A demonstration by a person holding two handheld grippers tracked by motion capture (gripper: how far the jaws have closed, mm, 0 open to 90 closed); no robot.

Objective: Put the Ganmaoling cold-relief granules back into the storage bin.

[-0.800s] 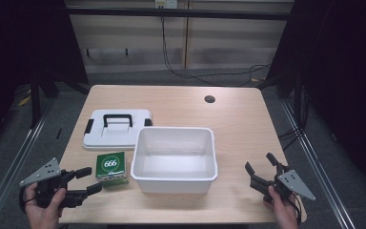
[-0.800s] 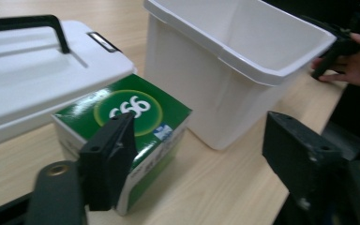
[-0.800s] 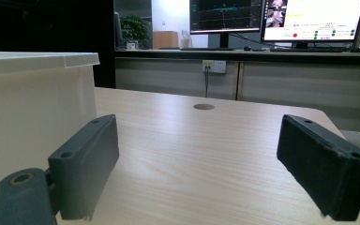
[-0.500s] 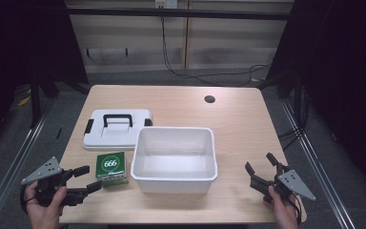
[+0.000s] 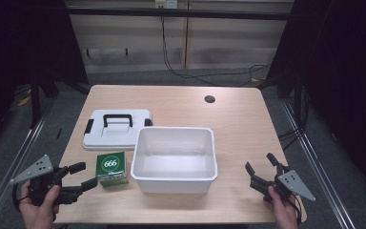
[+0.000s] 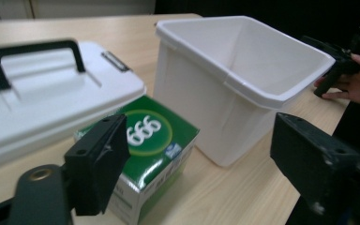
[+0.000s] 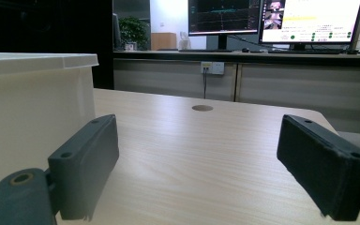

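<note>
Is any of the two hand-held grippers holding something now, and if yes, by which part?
Nothing is held. The left hand-held gripper is open near the green box, and the right hand-held gripper is open over bare table.

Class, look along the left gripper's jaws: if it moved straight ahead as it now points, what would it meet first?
Most likely the green box, lying just ahead of the open left gripper; the white tub stands behind it, though depth is uncertain.

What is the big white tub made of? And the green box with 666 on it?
The white tub looks like plastic: smooth, slightly shiny, thin moulded walls with a rolled rim. The green box seems to be printed cardboard, with sharp folded edges and glossy ink, though I can't be sure.
</note>
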